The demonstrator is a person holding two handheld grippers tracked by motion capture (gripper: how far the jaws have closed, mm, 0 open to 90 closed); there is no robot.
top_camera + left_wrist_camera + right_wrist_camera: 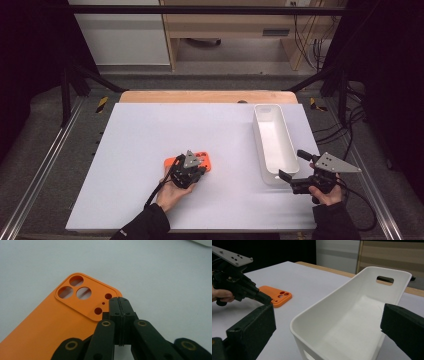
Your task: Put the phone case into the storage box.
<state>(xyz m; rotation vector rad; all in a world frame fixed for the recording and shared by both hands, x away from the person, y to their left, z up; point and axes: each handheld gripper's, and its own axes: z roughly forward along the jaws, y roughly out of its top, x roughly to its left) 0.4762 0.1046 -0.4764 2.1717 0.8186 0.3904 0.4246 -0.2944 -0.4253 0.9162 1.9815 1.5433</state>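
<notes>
The orange phone case (50, 322) lay flat on the white table (150, 130), left of the white bin (352, 315). I saw my left gripper (119, 301) pressed fully together, its tips over the case's camera corner. My right gripper (290, 167) stood wide, its jaws straddling the bin's near end without touching.

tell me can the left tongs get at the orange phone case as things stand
Probably yes: the left tongs are shut with their tips right at the corner of the orange phone case, which lies flat with nothing in the way. They would have to open to grip it.
</notes>
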